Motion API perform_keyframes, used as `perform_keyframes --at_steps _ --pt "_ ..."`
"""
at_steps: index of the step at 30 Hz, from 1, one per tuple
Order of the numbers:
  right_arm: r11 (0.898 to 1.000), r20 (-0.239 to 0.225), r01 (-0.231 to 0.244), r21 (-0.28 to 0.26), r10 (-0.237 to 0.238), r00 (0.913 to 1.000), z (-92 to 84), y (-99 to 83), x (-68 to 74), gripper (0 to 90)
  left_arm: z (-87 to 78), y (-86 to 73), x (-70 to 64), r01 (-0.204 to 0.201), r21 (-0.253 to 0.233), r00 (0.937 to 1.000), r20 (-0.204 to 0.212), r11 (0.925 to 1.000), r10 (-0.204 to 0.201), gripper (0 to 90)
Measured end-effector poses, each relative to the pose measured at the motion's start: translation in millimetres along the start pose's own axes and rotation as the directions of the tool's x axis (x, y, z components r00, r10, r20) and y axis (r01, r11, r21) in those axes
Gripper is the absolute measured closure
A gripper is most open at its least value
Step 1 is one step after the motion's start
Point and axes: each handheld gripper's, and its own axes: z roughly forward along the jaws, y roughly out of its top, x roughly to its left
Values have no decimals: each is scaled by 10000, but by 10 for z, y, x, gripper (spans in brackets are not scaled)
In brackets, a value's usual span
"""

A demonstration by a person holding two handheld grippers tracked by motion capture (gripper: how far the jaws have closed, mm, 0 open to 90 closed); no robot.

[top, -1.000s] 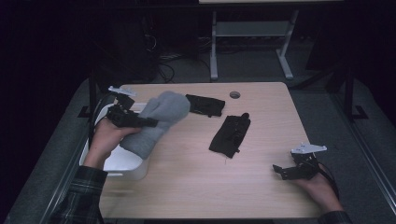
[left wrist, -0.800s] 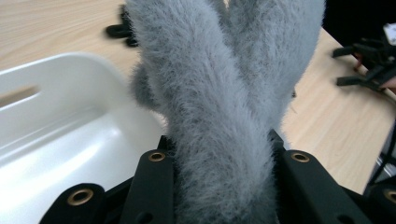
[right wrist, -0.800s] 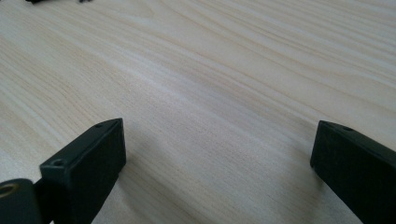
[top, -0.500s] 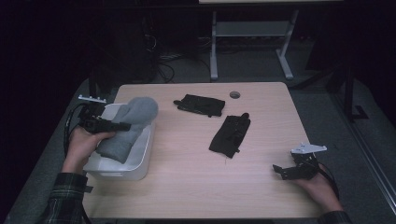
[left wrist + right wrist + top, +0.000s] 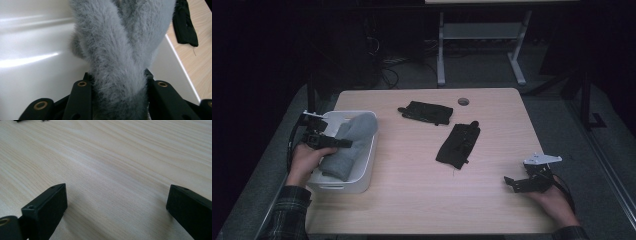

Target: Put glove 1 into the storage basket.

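Observation:
A grey fuzzy cloth [image 5: 357,134] lies lengthwise in the white bin [image 5: 362,177] at the table's left edge. My left gripper [image 5: 343,143] reaches over the bin's left rim and is shut on the cloth's near part. In the left gripper view the cloth [image 5: 117,45] fills the gap between the jaws of the left gripper [image 5: 117,85], above the bin's white floor [image 5: 32,62]. My right gripper [image 5: 511,184] rests on the table at the front right. It is open, and in its own view the right gripper [image 5: 117,197] has bare wood [image 5: 112,157] between its jaws.
Two black cloths lie on the light wooden table: one folded cloth [image 5: 426,112] at the back middle, another black cloth [image 5: 459,145] at the centre, also seen as a black cloth [image 5: 185,25] past the bin's rim. A round cable hole [image 5: 463,101] sits near the far edge.
My left hand has carried the grey cloth left and down, from above the table beside the bin into the bin. The right hand has kept still.

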Motion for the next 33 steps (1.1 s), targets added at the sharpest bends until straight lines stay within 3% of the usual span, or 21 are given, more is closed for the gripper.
perform_keyframes --at_steps 5,9,13,15,18,25,33 --pt "10000 3 0 -1 0 10000 -2 -2 1 31 104 -43 99 435 331 9978 -506 9985 -418 597" --pt "10000 0 -2 -2 2 10000 -2 -2 1 32 158 -84 144 477 757 9937 -1051 9960 -396 526" --pt "10000 1 0 -3 0 10000 -2 -2 1 31 167 -75 121 419 768 9919 -1229 9962 -323 449" --pt "10000 -1 0 -2 0 10000 -2 -2 1 32 162 -60 76 152 672 9878 -1559 9976 -45 377" --pt "10000 3 5 -3 -5 10000 -2 -2 1 32 88 -31 13 -271 283 9752 -2190 9992 326 281" --pt "10000 1 7 -4 -7 10000 -2 -2 1 32 -138 43 -97 -853 -514 9758 -2062 9950 730 227" --pt "10000 5 12 -5 -12 10000 -2 -2 0 32 -153 108 -440 -1759 -1003 9758 -1489 9793 1601 210"
